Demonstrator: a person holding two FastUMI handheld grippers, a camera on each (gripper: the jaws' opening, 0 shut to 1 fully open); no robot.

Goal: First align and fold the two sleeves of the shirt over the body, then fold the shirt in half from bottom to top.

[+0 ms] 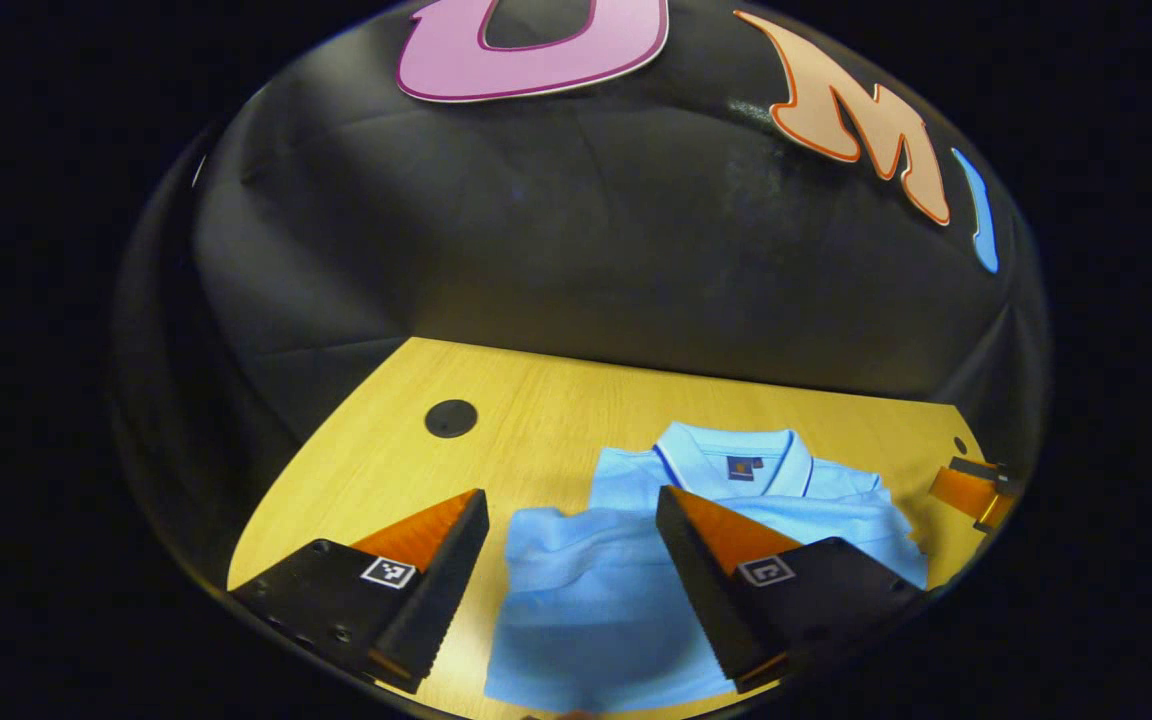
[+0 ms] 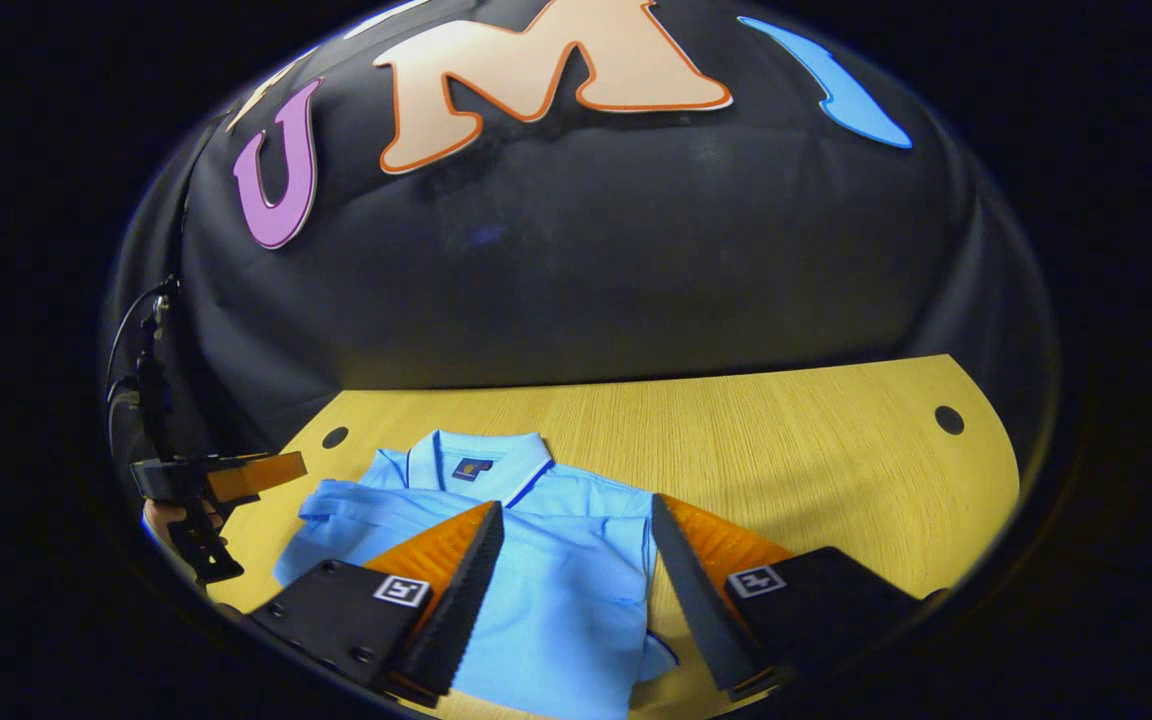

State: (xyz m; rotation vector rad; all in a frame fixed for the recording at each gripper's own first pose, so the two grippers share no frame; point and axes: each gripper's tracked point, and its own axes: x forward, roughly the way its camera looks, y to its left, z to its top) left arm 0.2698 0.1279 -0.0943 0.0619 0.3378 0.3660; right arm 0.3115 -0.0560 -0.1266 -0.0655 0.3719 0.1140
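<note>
A light blue polo shirt [image 1: 696, 560] lies flat on the wooden table [image 1: 536, 410], collar toward the booth wall, its long axis running away from you. Both sleeves appear folded over the body. Your left gripper [image 1: 571, 530] and right gripper [image 2: 576, 540] hover above it, fingers spread apart, gripping nothing. The bottom hem lies nearest you, below both grippers.

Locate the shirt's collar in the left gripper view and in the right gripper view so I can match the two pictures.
Left gripper view: the collar sits right of centre, beyond the open fingers, at the far end of the light blue shirt.
Right gripper view: the collar sits left of centre, beyond the left finger.
Shared landmark: the dark label patch inside the collar.
</note>
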